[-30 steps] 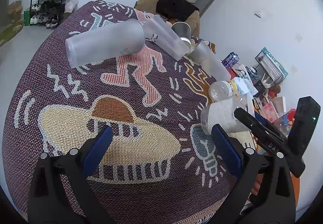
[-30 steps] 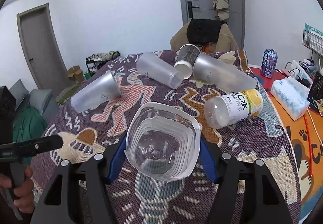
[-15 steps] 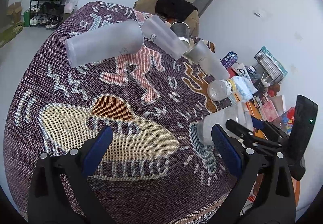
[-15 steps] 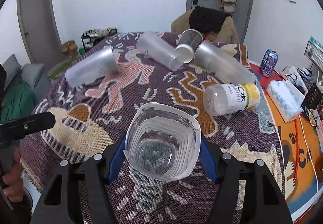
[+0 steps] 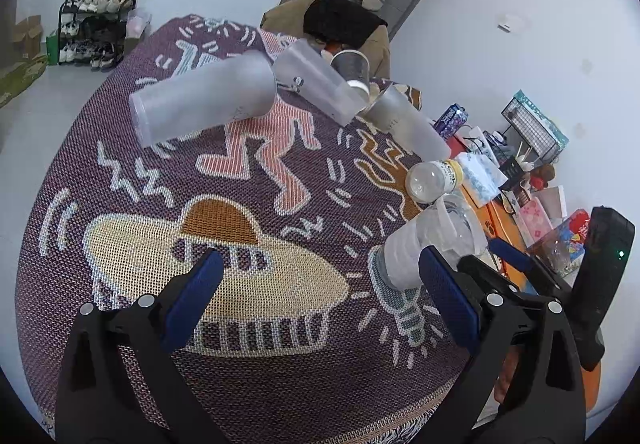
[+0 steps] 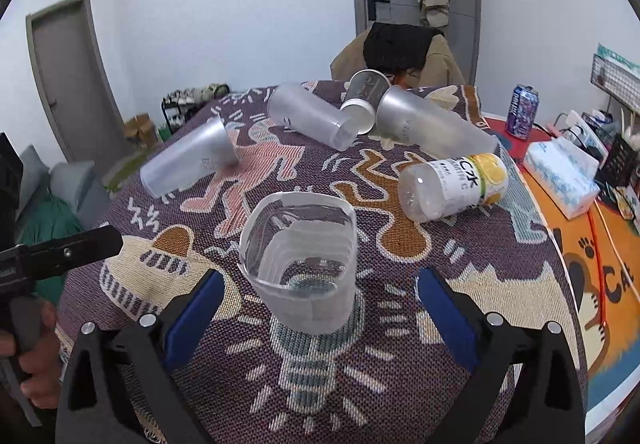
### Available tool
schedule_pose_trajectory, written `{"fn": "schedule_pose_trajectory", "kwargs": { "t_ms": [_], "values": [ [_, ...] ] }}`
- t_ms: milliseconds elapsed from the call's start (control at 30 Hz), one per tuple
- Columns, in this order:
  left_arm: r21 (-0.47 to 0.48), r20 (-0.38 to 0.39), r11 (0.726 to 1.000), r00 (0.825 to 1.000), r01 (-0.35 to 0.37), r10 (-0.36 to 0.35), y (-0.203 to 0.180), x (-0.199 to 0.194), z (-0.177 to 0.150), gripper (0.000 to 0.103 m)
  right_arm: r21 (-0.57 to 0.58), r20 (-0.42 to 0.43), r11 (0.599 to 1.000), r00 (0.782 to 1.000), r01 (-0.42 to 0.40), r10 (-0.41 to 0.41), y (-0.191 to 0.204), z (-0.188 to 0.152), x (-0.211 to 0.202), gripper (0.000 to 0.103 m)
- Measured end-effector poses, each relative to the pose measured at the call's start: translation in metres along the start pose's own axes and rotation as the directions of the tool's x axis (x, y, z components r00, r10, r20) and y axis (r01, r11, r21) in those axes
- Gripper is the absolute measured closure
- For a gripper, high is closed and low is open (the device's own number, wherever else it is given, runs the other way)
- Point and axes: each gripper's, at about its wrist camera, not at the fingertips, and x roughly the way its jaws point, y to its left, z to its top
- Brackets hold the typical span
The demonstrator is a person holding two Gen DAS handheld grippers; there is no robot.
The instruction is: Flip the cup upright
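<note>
now the left tongs [image 5: 320,292] hang wide open over the patterned worktop [image 5: 120,172], holding nothing. further right, the clear cup [image 6: 300,264] stands upright, mouth up, on the lightbulb drawing, between the widely spread fingers of the right tongs [image 6: 318,308], which do not touch it.

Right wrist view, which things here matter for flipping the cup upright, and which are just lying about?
Part of the job:
clear cup, standing upright on the bulb pattern
right gripper, jaws open either side of it

Lying about:
three frosted tumblers on their sides
paper cup
bottle
tissue pack
can
</note>
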Motion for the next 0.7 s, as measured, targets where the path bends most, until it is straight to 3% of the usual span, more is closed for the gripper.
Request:
{"fn": "schedule_pose_trajectory", "kwargs": {
  "t_ms": [467, 700],
  "values": [
    [0.155, 0.123, 0.986, 0.992, -0.055, 0.035, -0.04, -0.029, -0.007, 0.006, 0.104, 0.135, 0.992, 0.99, -0.067, 0.052, -0.022, -0.029, -0.042, 0.008],
    [0.196, 0.15, 0.978, 0.988, -0.077, 0.048, -0.048, -0.038, -0.014, 0.006, 0.12, 0.176, 0.99, 0.983, -0.079, 0.057, -0.027, -0.044, -0.056, 0.008]
  ]
}}
